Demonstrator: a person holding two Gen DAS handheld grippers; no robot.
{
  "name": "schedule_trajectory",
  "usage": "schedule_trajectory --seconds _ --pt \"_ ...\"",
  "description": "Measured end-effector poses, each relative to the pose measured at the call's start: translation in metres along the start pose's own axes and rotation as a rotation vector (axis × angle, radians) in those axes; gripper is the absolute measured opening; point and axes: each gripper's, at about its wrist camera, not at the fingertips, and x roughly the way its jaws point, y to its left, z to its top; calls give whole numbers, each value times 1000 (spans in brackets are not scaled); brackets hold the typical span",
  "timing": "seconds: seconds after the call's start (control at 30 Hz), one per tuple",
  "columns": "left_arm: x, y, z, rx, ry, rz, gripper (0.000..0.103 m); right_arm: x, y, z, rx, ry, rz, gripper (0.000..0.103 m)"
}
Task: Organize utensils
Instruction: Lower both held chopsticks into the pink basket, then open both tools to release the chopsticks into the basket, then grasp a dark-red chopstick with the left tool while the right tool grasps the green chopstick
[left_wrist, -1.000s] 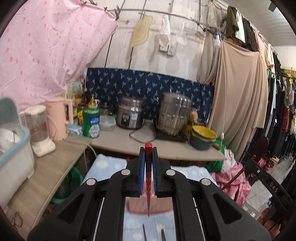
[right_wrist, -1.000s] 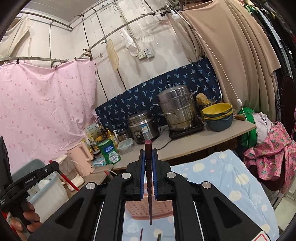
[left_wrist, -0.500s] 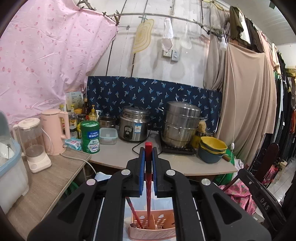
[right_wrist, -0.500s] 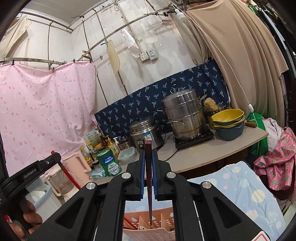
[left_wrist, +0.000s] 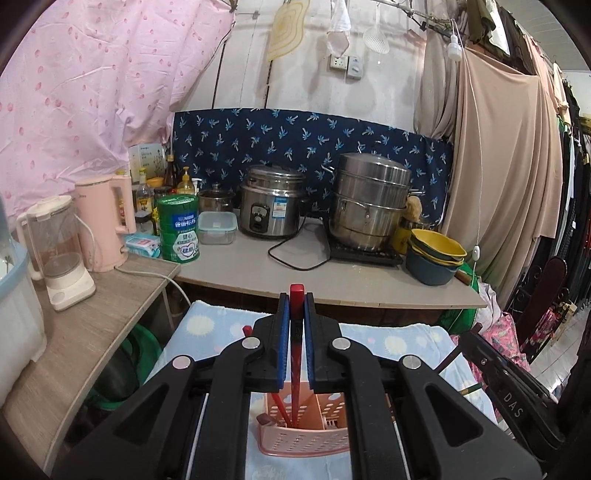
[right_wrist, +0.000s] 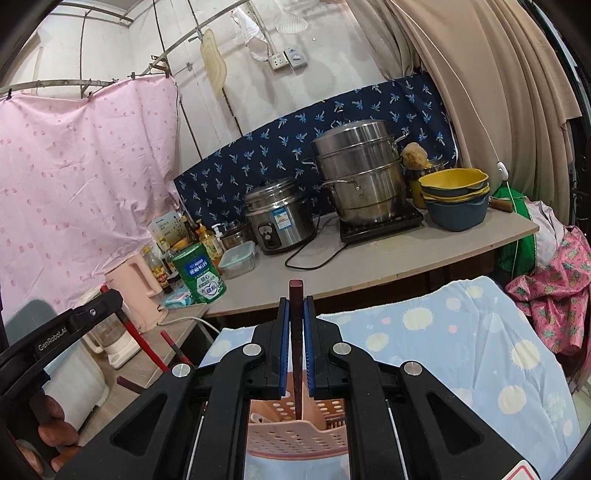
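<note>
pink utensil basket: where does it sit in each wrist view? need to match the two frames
Left wrist: pink utensil basket sits bottom centre, below the left gripper, which is shut on a red chopstick.
Right wrist: same basket, bottom centre, under the right gripper and its dark chopstick.
Shared landmark: green tin on the counter.

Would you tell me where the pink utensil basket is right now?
The pink utensil basket stands on the blue spotted cloth, low and central in both wrist views, directly below both claws' chopsticks.
</note>
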Motion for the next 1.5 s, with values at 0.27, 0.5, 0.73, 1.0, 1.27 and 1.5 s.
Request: schedule_trajectory --seconds 0.27,0.5,0.73,1.0,1.27,1.5 --pt "-16 9 -12 -20 -22 23 43 -21 -1 -9 -21 -27 -26 31" --pt "-42 10 -55 34 15 40 44 -62 5 -46 -71 14 -57 32" --pt "-60 18 -131 38 153 55 44 -98 2 -126 -103 172 -113 32" --pt "-85 26 -215 39 293 83 43 -134 -7 -202 -77 303 -137 32" --pt "-109 27 -255 42 357 94 43 -150 -2 -257 -46 401 -121 32" --pt "-123 32 -273 21 392 96 43 -161 12 -276 -105 418 -114 32"
